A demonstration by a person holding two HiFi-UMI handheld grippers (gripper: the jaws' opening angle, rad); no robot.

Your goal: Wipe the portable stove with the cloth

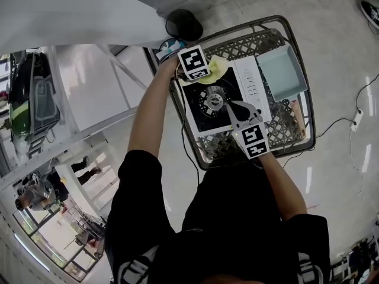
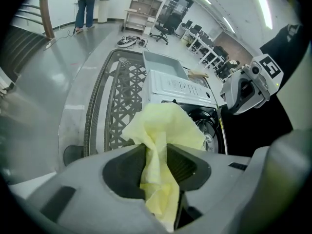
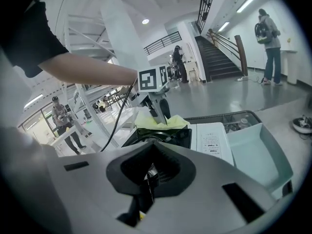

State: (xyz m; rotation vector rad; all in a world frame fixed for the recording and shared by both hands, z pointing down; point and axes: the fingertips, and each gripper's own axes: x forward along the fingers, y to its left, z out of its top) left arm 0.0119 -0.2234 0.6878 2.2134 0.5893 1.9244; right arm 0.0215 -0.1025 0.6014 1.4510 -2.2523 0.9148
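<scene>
Portable stove (image 1: 253,78), white; cloth (image 2: 165,126) pinched in left gripper (image 2: 158,179) at one corner; right gripper (image 3: 146,182) clamped shut, nothing visibly held; wiping seemingly just begun, most surface left.

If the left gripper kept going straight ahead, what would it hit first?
Probably the portable stove: the yellow cloth pinched in the left gripper would press onto its top first, though depth is hard to judge.

The white stove (image 1: 251,84), black round burner up, lies flat. The yellow cloth (image 1: 216,71), bunched in the jaws of the left gripper (image 2: 156,167), rests on its 11 o'clock corner.
</scene>
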